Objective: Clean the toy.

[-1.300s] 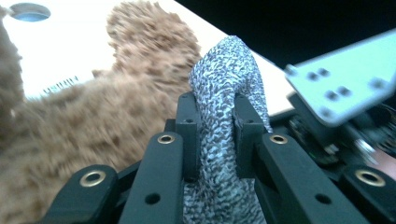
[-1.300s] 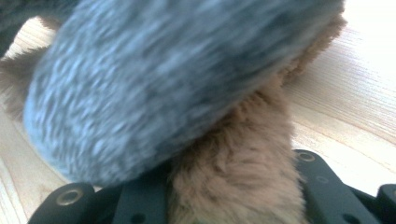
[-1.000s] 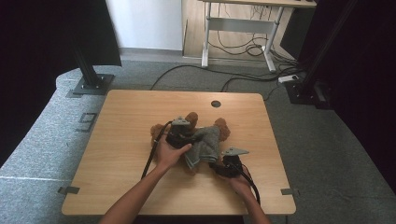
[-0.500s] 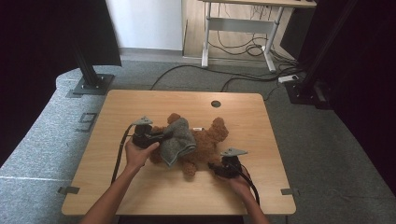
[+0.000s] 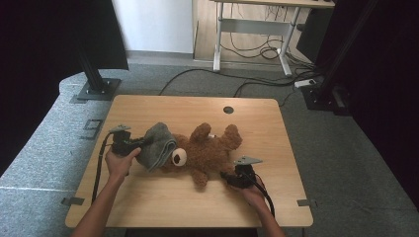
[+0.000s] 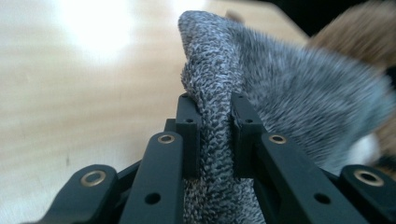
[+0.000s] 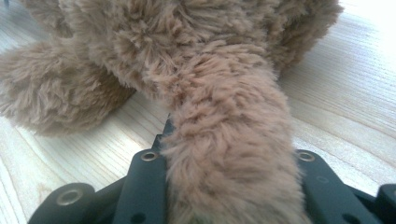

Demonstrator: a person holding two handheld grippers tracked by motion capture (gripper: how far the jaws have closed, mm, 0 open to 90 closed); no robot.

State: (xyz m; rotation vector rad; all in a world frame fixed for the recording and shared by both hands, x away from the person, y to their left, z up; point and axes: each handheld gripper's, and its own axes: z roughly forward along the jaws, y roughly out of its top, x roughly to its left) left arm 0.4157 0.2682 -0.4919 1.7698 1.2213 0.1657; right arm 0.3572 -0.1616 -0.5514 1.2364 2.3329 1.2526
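Left gripper (image 5: pixel 136 143) clamped on a fold of grey cloth (image 5: pixel 157 151) — jaws pressed into the knit on both sides in the left gripper view, cloth (image 6: pixel 261 93) bunched beyond them over the bear's head. Right gripper (image 5: pixel 228 177) closed on a brown furry limb (image 7: pixel 229 154) of the teddy bear (image 5: pixel 205 153). Bear lying on the wooden table (image 5: pixel 148 111), near its middle — hands (image 5: pixel 118 163) apart at either end.

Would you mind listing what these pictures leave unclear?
- Right tongs tips: right gripper view, buried under the teddy bear limb's fur.
- Bear's face: high view, partly covered by the grey cloth.
- Bear: left gripper view, blurred behind the cloth clamped in the left tongs.
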